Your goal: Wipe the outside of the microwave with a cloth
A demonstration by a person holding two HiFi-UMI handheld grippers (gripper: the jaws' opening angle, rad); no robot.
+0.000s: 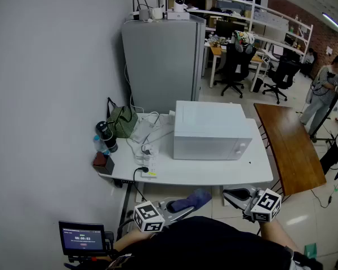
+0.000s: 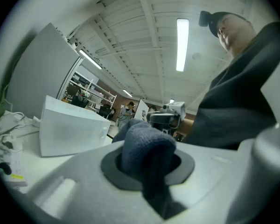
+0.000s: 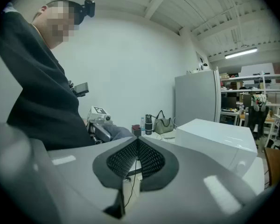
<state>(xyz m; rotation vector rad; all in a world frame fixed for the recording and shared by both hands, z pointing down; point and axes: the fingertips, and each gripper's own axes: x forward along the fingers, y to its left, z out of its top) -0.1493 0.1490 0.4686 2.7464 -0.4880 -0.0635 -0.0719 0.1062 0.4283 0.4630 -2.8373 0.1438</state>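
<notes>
The white microwave [image 1: 211,131] stands on a white table [image 1: 236,173], its door toward me. My left gripper [image 1: 179,208] hangs below the table's near edge, shut on a dark blue cloth [image 1: 192,199]. In the left gripper view the cloth [image 2: 147,148] bulges up from between the jaws, and the microwave [image 2: 72,129] lies off to the left. My right gripper [image 1: 235,196] is level with it, to the right, also short of the table. Its ribbed pads [image 3: 149,158] meet with nothing between them, and the microwave [image 3: 214,136] shows to their right.
A grey fridge [image 1: 160,66] stands behind the table. A green bag [image 1: 122,121], a dark flask [image 1: 106,135] and a power strip [image 1: 150,165] with cables fill the table's left part. A brown table [image 1: 290,145] adjoins on the right; a person [image 1: 325,89] stands beyond it.
</notes>
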